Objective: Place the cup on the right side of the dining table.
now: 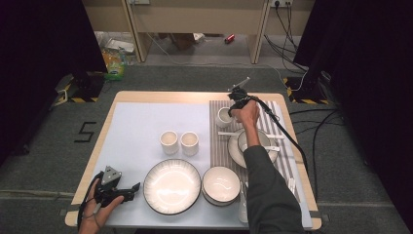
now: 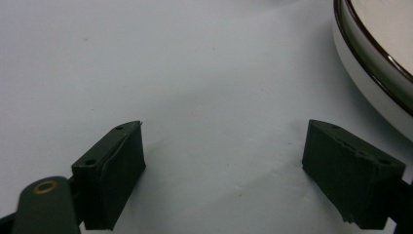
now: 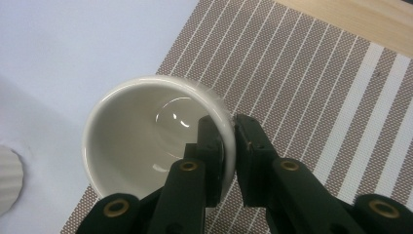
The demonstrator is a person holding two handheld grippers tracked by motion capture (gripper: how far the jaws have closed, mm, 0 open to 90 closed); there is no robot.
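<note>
Over the striped mat [image 3: 311, 97], right gripper [image 3: 230, 141] jaws clamped on white cup [image 3: 146, 136] wall

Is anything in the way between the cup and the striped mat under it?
Nothing visible. The right gripper pinches the wall of the white cup, one jaw inside and one outside, over a bare stretch of the striped mat.

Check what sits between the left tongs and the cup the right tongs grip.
In the high view, between the left tongs and the gripped cup lie the large plate and two small cups on the white mat.
</note>
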